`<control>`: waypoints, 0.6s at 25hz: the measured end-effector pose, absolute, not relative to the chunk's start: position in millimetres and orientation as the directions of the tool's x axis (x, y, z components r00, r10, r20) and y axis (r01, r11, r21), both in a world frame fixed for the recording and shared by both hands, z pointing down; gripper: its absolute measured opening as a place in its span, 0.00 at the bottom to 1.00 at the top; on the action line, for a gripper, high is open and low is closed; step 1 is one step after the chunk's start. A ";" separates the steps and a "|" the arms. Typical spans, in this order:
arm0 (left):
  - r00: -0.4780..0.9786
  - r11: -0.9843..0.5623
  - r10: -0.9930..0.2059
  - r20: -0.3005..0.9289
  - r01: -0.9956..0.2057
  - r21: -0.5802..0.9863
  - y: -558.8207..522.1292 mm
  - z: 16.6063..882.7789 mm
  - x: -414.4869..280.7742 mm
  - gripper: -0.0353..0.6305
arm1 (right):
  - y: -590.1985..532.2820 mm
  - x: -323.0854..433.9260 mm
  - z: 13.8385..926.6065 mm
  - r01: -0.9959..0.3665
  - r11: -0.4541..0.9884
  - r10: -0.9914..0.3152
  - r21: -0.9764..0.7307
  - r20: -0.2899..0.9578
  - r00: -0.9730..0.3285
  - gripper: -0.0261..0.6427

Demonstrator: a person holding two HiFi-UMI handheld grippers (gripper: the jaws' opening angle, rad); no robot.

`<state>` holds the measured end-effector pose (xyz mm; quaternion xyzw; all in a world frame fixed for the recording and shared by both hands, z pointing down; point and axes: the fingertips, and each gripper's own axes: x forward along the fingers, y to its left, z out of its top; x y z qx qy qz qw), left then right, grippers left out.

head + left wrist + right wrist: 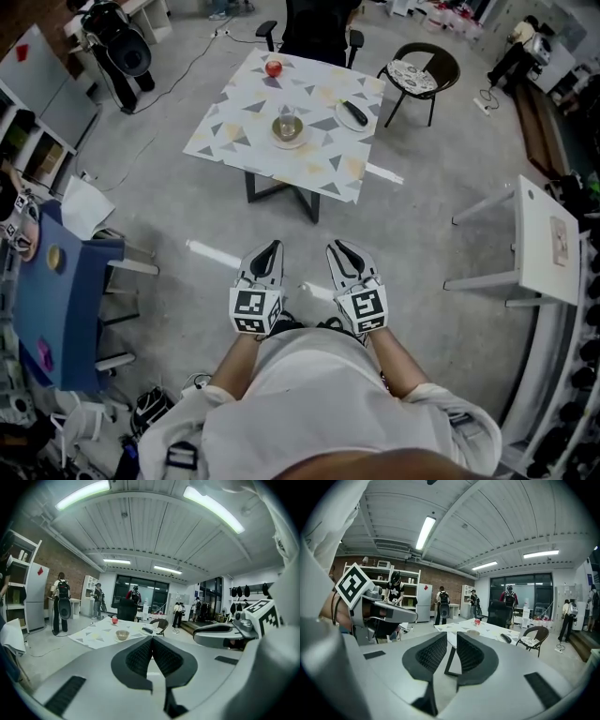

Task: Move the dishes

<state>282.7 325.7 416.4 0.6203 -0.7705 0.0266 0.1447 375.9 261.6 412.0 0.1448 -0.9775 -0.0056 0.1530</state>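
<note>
While the left hand-held gripper (271,247) has its jaws closed together on nothing, the right hand-held gripper (338,247) just beside it shows a narrow, empty gap; both are well apart from the bench (323,164); on it stand a bowl (288,125) on a saucer (289,142), a plate (345,119) bearing a dark utensil (355,112), and a red apple (274,67).

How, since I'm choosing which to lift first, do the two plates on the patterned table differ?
The middle plate carries a bowl; the right-hand plate carries a dark, long utensil. The middle plate sits near the centre of the table; the right-hand plate near its edge. Both are pale and round.
</note>
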 end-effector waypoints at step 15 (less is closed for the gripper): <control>-0.178 0.248 -0.927 0.330 -0.951 0.184 334.3 446.6 177.0 0.08 | 239.0 268.2 429.2 -0.283 0.958 -0.280 0.041 0.328 -0.902 0.19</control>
